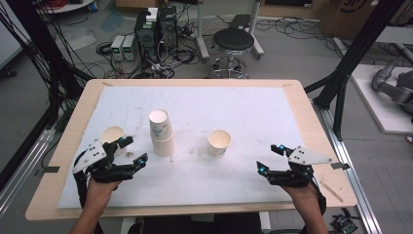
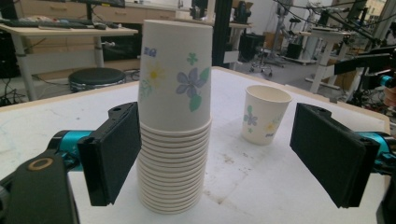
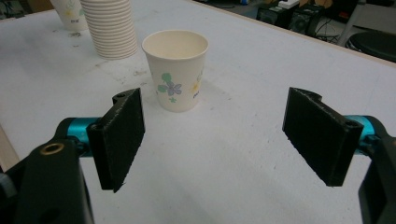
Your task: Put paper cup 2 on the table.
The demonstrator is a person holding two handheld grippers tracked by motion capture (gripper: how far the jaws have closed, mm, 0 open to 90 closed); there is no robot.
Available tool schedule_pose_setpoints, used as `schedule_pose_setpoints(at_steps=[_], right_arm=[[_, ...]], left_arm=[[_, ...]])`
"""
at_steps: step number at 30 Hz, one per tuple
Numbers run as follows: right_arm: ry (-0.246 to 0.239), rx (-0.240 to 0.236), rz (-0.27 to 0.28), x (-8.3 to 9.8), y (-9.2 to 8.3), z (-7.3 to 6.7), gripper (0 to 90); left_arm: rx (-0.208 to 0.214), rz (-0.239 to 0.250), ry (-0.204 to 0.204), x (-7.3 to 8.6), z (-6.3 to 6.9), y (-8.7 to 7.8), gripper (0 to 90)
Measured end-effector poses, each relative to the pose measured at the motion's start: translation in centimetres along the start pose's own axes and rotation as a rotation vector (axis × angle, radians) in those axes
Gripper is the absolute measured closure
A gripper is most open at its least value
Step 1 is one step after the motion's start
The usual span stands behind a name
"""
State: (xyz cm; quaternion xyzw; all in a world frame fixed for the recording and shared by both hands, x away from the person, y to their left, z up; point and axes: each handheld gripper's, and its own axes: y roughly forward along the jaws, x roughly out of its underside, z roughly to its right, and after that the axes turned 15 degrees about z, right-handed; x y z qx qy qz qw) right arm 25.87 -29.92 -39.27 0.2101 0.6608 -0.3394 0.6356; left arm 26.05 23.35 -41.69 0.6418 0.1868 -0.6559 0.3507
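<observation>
White floral paper cups stack (image 2: 173, 116) stands upside down before the open, empty left gripper (image 1: 130, 149), likely next to close on it; right gripper (image 1: 271, 157) open, idle.

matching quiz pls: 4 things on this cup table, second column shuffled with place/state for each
Things:
1. tall upside-down stack of floral paper cups
2. single upright floral paper cup right of the stack
3. single upright paper cup beside the left gripper
4. right gripper

Places/states:
A. jaws open, nothing between them
B. at the left side of the white mat, by the left gripper
C. middle of the mat, rims down
D. ahead of the right gripper's jaws, mouth up

Pairs: 1-C, 2-D, 3-B, 4-A
</observation>
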Motion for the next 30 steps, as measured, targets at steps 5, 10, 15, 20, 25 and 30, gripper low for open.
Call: schedule_pose_setpoints(at_steps=[5, 10, 15, 20, 25, 30], right_arm=[[-0.013, 0.007, 0.003, -0.28, -0.19, -0.31, 21.3], [-0.021, 0.012, 0.011, -0.64, -0.34, -0.53, 21.3], [-0.023, 0.011, 0.010, -0.64, -0.46, -0.64, 21.3], [-0.012, 0.012, 0.008, -0.54, -0.57, -0.53, 21.3], [-0.014, 0.010, 0.010, -0.45, -0.49, -0.47, 21.3], [-0.016, 0.010, 0.010, -0.44, -0.48, -0.44, 21.3]], left_arm=[[-0.005, 0.009, 0.012, -0.15, -0.10, -0.47, 16.5], [-0.012, 0.008, 0.014, -0.08, -0.23, -0.54, 16.5], [-0.017, 0.011, 0.016, -0.11, -0.38, -0.46, 16.5], [-0.023, 0.006, 0.018, -0.04, -0.43, -0.45, 16.6], [-0.026, 0.002, 0.019, 0.01, -0.44, -0.52, 16.8], [-0.031, 0.004, 0.022, -0.09, -0.55, -0.49, 16.8]])
